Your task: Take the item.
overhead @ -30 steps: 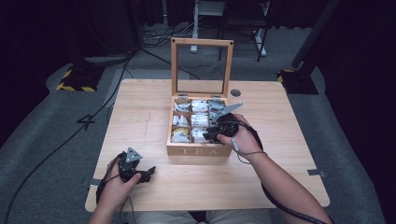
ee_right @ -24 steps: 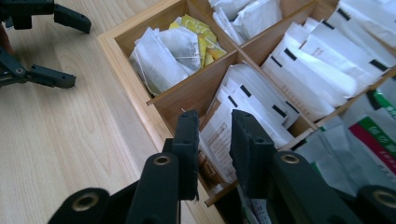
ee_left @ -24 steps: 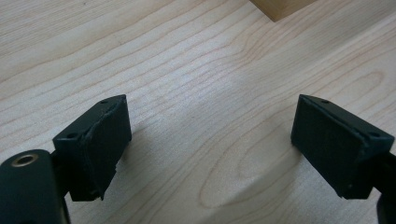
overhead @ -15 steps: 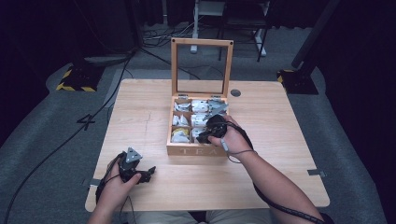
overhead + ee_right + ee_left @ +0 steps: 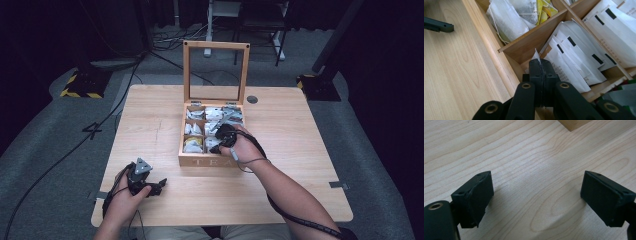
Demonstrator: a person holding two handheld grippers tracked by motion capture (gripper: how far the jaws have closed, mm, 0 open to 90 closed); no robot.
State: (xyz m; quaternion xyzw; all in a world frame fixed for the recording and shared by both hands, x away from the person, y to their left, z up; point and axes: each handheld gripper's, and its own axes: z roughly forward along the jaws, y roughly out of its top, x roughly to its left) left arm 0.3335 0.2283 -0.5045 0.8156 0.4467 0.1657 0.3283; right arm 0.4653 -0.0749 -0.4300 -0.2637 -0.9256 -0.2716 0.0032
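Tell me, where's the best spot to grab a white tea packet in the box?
Probably its top edge, from above. The packets stand packed on edge in the tea box, leaving just thin tops free. The right gripper already pinches one so.

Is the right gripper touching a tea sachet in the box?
Touching. In the right gripper view, the right gripper has its jaws shut on the white corner of a tea sachet sticking up between them.

"TEA" (faint) on the wooden box (image 5: 200, 161) front wall.
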